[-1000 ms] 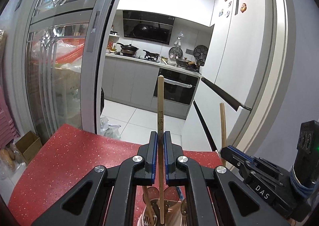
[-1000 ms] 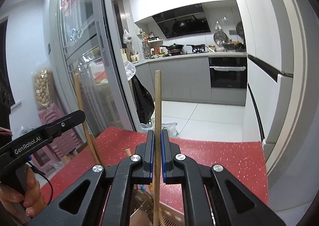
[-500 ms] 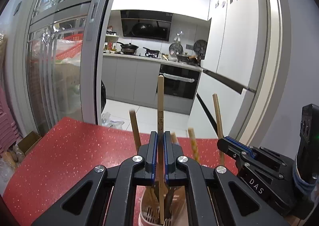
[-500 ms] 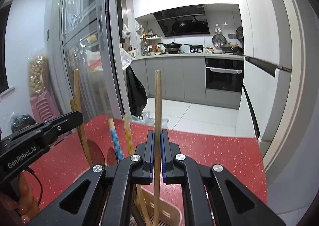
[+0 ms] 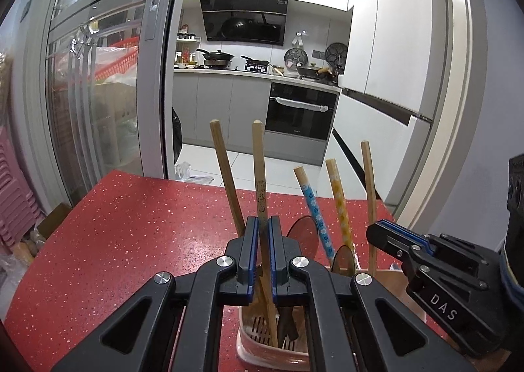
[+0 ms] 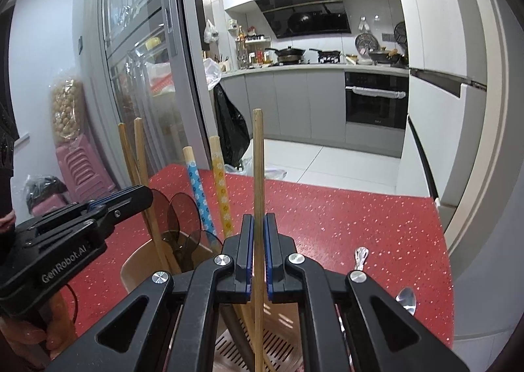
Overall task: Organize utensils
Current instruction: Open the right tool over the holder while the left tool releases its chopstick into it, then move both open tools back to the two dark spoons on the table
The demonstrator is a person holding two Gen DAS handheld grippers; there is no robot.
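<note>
My left gripper (image 5: 261, 227) is shut on a wooden chopstick (image 5: 258, 168) that stands upright, its lower end down inside a pink slotted utensil holder (image 5: 258, 344). My right gripper (image 6: 257, 224) is shut on another wooden chopstick (image 6: 258, 159), also upright, its lower end in the same pink slotted utensil holder (image 6: 278, 345). Each gripper shows in the other's view, the right gripper (image 5: 386, 234) on the right and the left gripper (image 6: 137, 196) on the left. Blue-patterned (image 5: 312, 205) and yellow-patterned (image 5: 339, 198) handles and brown spoons (image 5: 304, 232) stand in the holder.
The holder stands on a red speckled table (image 5: 131, 224). Two metal spoons (image 6: 406, 298) lie on the table at the right. Beyond the table's far edge are a glass sliding door (image 5: 98, 93), a kitchen with an oven (image 5: 299, 111) and a white fridge (image 5: 393, 44).
Both grippers have come down with their chopsticks, so more of the holder and its standing utensils rises into view. Both stay shut on their chopsticks.
</note>
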